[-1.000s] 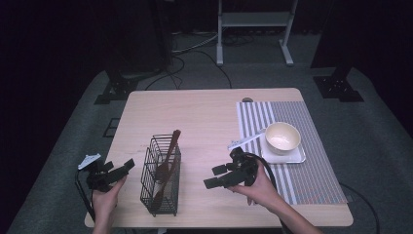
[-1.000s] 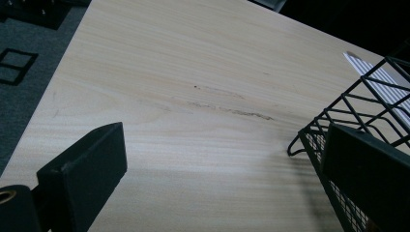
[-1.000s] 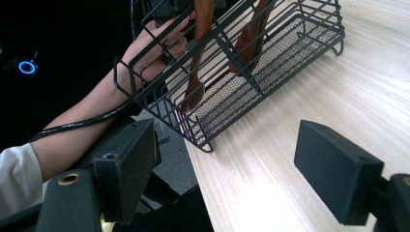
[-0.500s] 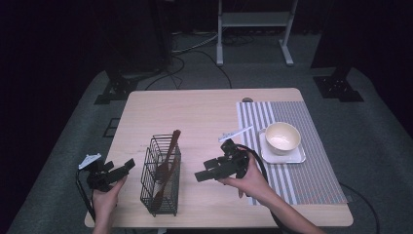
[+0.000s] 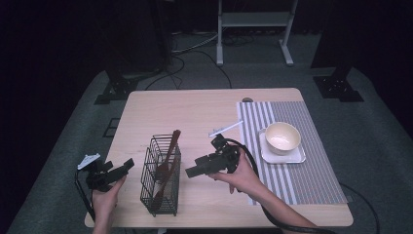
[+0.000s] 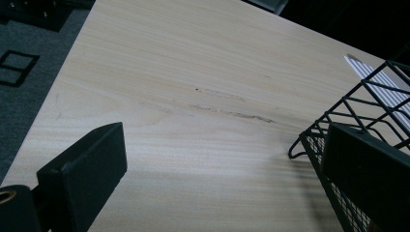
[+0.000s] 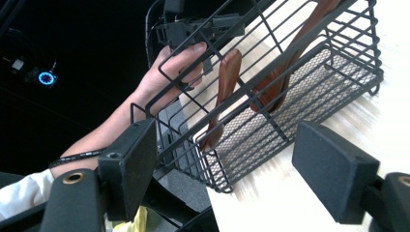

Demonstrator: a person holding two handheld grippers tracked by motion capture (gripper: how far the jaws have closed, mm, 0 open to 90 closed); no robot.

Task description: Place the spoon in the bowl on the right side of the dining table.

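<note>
- Right gripper [image 5: 191, 171] hovered just right of the wire basket [image 5: 160, 178], jaws apart, holding nothing.
- Basket stood near the table [image 5: 195, 112] front edge, with brown wooden utensils [image 5: 168, 158] leaning inside.
- Left gripper [image 5: 127, 165] sat at the basket's left, jaws apart, empty.
- Bowl [image 5: 282, 136] rested on a white tray over the striped mat, well apart.

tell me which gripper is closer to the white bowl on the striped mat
Right. The right gripper is in the middle of the table, between the wire basket and the white bowl. The left gripper is beyond the basket, at the table's left edge.
</note>
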